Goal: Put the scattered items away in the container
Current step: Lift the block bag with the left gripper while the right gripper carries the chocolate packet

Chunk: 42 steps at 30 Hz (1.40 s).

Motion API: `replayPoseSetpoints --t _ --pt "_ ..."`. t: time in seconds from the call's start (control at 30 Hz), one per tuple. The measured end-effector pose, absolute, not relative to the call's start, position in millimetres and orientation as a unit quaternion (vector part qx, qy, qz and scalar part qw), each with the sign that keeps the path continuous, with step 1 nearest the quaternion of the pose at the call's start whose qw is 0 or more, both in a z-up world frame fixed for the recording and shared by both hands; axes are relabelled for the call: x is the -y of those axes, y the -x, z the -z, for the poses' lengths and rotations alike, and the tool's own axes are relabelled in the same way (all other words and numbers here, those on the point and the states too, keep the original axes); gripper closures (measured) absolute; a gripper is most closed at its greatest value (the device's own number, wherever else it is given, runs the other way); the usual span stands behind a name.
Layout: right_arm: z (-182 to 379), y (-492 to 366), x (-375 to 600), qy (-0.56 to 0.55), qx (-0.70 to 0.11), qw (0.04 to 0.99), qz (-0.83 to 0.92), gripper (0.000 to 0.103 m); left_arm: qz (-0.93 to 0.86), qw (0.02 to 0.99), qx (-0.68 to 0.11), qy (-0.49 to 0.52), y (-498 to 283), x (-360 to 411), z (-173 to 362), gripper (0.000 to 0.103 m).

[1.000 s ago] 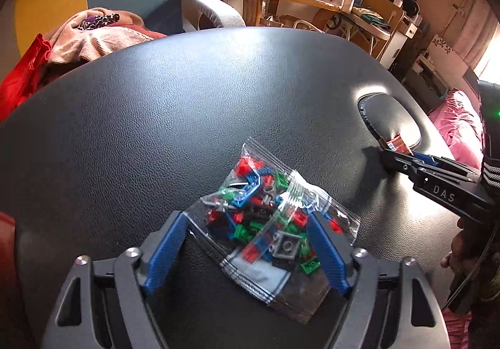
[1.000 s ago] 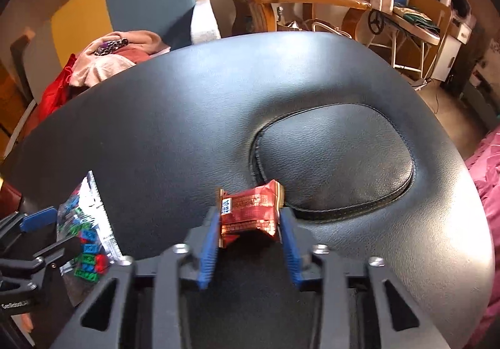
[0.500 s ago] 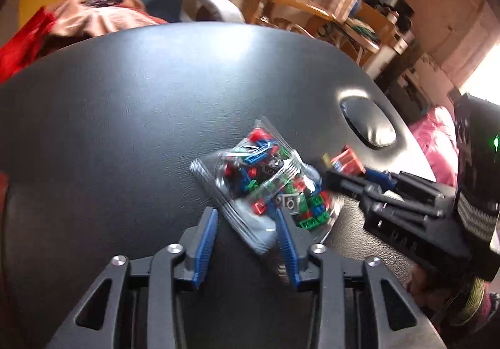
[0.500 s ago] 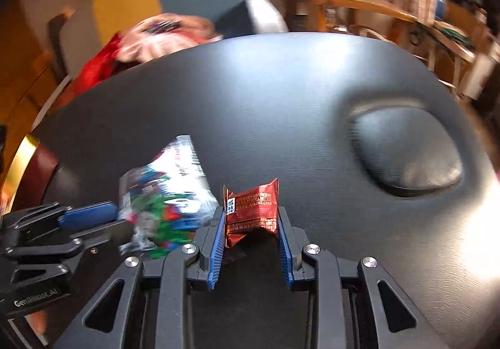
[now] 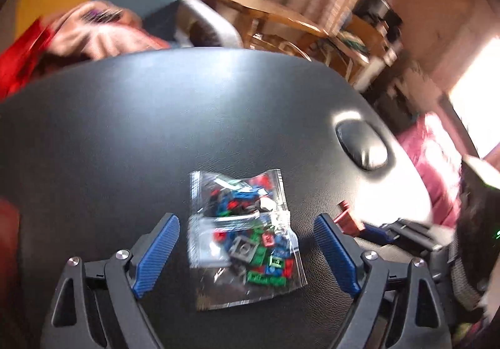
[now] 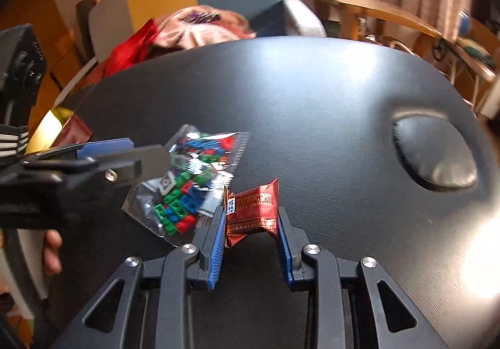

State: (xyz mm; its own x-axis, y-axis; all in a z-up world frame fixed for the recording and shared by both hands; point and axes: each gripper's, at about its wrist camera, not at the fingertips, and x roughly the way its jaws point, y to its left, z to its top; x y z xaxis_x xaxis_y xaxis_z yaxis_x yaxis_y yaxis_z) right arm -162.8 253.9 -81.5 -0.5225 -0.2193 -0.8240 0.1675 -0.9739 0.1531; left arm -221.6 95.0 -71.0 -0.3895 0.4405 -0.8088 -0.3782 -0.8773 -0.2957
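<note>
Bricks in a clear bag point(image 5: 247, 236) lie flat on the black padded table point(image 5: 156, 130), between the spread fingers of the left gripper point(image 5: 247, 252). At the bag's three o'clock, the right gripper point(image 6: 251, 220) clamps a red snack wrapper point(image 6: 253, 211).

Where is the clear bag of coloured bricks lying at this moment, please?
The bag of bricks lies flat on the black padded table, between the open fingers of the left gripper. In the right wrist view it sits just left of the red snack packet.
</note>
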Motion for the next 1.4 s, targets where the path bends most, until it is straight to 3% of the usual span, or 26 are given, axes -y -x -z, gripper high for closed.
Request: replayPoseSetpoints --t 0.27,0.5,0.7,0.77,0.83,1.4 --pt "76 158 -266 -0.467 0.026 0.105 0.878 0.073 -0.828 0.224 -0.054 0.512 226 -133 90 0.006" --pt "71 159 -274 -0.458 0.040 0.101 0.882 0.073 -0.829 0.182 -0.093 0.522 226 -147 105 0.010" --pt "70 158 -274 -0.460 0.045 0.100 0.881 0.073 -0.835 0.173 -0.072 0.516 224 -144 105 0.032" --pt "70 158 -272 -0.461 0.045 0.100 0.881 0.073 -0.836 0.174 -0.059 0.516 225 -137 104 0.052" --pt "70 157 -268 -0.461 0.046 0.101 0.880 0.073 -0.836 0.178 -0.044 0.517 226 -127 103 0.061" --pt "72 141 -214 -0.465 0.039 0.121 0.876 0.073 -0.853 0.159 0.010 0.498 172 -57 82 0.063"
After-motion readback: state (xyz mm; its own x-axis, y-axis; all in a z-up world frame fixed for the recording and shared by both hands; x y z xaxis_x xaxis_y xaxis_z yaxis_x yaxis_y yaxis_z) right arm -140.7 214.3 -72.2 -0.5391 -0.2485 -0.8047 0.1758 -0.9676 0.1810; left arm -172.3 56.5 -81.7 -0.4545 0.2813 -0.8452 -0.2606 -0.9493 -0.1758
